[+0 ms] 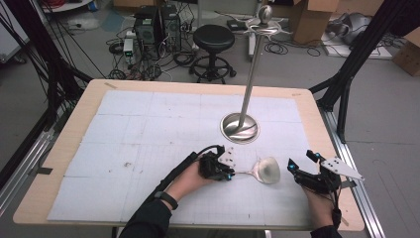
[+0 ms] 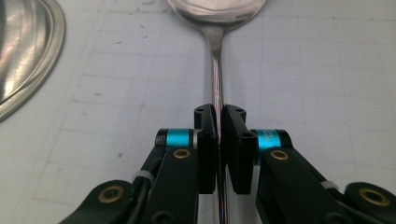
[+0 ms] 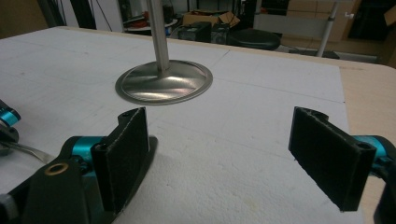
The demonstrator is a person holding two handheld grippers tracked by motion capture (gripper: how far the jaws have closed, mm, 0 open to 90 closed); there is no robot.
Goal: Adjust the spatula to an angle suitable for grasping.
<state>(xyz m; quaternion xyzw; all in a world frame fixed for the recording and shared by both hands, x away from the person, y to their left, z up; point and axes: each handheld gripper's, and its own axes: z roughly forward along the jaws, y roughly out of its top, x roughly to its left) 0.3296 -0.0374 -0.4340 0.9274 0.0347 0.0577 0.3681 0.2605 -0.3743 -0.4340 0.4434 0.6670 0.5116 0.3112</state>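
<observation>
High view puts my left gripper point(image 1: 229, 174) just below the middle of the frame, clamped on the thin handle of a shiny steel ladle with a round bowl point(image 1: 266, 170), which lies on the white gridded mat point(image 1: 148, 129) with its bowl to the right of my jaws. Left gripper view confirms it: my two black pads point(image 2: 239, 140) press together on the narrow metal handle point(image 2: 217, 79), which runs straight up the centre of the frame to the bowl at the top edge. At the lower right of the high view my right gripper point(image 1: 302, 163) rests on the mat, just beside the ladle's bowl but apart from it. In the right gripper view its jaws stand wide apart with bare mat between them. Behind, near the frame's centre, the tall steel stand with a round dished base point(image 1: 240, 127) stands upright on the mat.
</observation>
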